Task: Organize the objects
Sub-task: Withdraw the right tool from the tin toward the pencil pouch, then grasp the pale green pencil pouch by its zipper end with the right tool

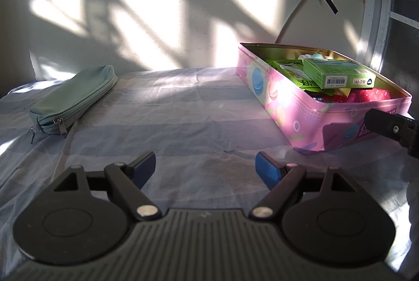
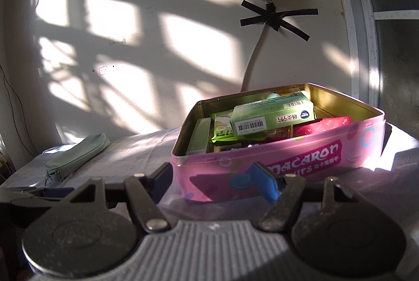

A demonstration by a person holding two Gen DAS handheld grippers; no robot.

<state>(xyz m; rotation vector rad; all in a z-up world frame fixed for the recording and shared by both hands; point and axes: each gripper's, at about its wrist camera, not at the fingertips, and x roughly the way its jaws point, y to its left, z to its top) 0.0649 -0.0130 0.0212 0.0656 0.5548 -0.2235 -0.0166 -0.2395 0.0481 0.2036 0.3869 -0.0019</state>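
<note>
Pink tin [image 1: 309, 108], lidless, packed with boxes | left wrist view: on striped cloth [image 1: 183, 111], ahead-right of left gripper [image 1: 205, 169], apart; jaws spread, empty | right wrist view: tin [image 2: 301, 163] just ahead of right gripper [image 2: 217, 181]; jaws wide, gripping nothing

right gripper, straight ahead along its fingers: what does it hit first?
Most likely the near wall of the pink macaron tin. The right gripper is open with nothing between its fingers, and the tin's corner sits directly ahead, looking close. Exact depth is hard to judge through the fisheye.
</note>
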